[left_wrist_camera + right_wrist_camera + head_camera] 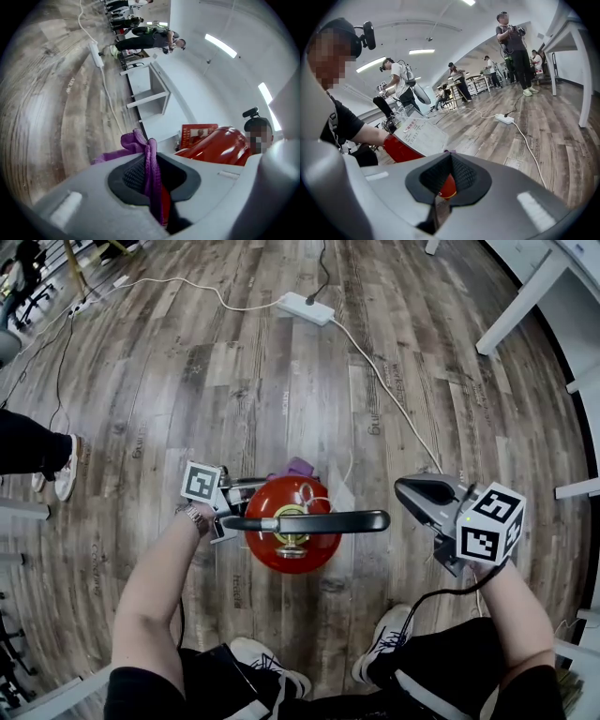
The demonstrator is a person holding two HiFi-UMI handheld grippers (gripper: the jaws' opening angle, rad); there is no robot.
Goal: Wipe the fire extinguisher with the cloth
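Observation:
The red fire extinguisher [292, 549] stands upright on the wood floor between my feet, its black handle [319, 521] lying across the top. My left gripper [255, 487] sits at the extinguisher's upper left, shut on a purple cloth [298, 468] that bunches at the far side of the top. In the left gripper view the cloth [150, 161] is pinched between the jaws of the left gripper [152, 180], with the red body [218, 146] just to the right. My right gripper [419, 491] hovers to the right of the extinguisher, shut and empty. The right gripper [450, 180] faces the labelled cylinder [401, 149].
A white power strip [306, 307] with cables lies on the floor further out. White table legs [525, 301] stand at the upper right. A bystander's shoe [64, 465] is at the left edge. My own shoes [389, 643] flank the extinguisher. Several people [513, 44] stand across the room.

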